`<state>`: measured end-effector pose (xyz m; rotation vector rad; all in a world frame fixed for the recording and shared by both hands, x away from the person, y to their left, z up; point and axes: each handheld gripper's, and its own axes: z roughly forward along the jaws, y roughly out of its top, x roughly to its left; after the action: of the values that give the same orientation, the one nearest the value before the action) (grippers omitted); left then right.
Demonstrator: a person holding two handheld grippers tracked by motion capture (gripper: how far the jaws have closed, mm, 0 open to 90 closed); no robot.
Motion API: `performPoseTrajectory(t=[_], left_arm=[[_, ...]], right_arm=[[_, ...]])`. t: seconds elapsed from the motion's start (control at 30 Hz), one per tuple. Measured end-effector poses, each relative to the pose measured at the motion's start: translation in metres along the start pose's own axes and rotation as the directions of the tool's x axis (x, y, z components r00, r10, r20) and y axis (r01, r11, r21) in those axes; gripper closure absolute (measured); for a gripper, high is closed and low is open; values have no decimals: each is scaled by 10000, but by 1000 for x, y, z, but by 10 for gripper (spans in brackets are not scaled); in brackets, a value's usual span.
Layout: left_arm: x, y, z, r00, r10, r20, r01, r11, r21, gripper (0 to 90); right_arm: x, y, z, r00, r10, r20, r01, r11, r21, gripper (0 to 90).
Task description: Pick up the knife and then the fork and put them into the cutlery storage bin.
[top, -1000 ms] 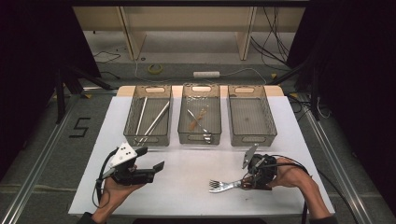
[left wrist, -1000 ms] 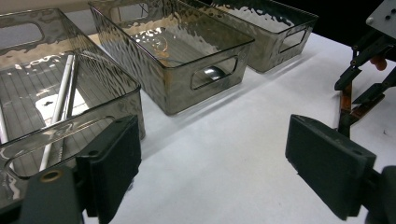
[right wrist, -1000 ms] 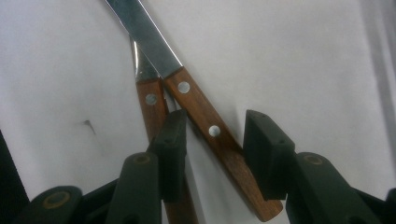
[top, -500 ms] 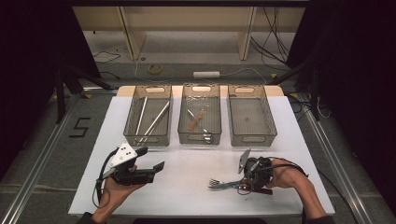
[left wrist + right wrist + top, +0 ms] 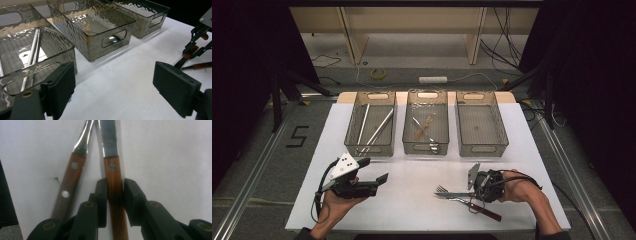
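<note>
White tabletop (image 5: 412,205) on a dark floor, with us at its near edge; three clear ribbed bins stand in a row across the far half. Left bin (image 5: 372,125): long metal rods. Middle bin (image 5: 426,122): small utensils, kinds unclear. Right bin (image 5: 482,125): appears bare. Our left gripper (image 5: 379,181) hangs over the near left of the table, jaws wide apart with nothing between them. Our right gripper (image 5: 115,195) is low at the near right, its jaws having just been closing; they now stand narrow on either side of the wooden handle of a knife (image 5: 113,182), pads at or almost at the wood. Just beside it lies a wood-handled fork (image 5: 68,185), tines toward table centre. We judge the step to be the pickup of the knife. Next we must firm the grip, lift without dragging the fork along, and carry the knife to a bin; which bin we cannot tell.
</note>
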<state>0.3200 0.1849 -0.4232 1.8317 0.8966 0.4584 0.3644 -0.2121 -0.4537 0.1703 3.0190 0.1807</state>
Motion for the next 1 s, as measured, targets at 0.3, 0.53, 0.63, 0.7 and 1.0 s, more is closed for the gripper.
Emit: performPoseTrajectory(t=[0.3, 0.53, 0.63, 0.7, 1.0], left_arm=[[0, 0, 0, 10000, 6, 3, -6, 10000, 3, 177], [0, 0, 0, 10000, -46, 16, 46, 10000, -41, 177], [0, 0, -1, 10000, -40, 37, 40, 10000, -54, 176], [0, 0, -1, 10000, -46, 39, 46, 10000, -62, 176], [1, 0, -2, 9999, -129, 62, 130, 9998, -139, 175]], right_arm=[[0, -2, -1, 9998, -176, -105, 175, 9998, -108, 770], [-1, -4, -7, 10000, 15, -90, -20, 9987, -518, 773], [-1, -5, -11, 9998, 141, -158, -153, 9967, -797, 773], [-2, -6, -13, 9996, 252, -133, -264, 9944, -1023, 773], [-6, -8, -23, 9944, 1052, -22, -1039, 9788, -1764, 773]])
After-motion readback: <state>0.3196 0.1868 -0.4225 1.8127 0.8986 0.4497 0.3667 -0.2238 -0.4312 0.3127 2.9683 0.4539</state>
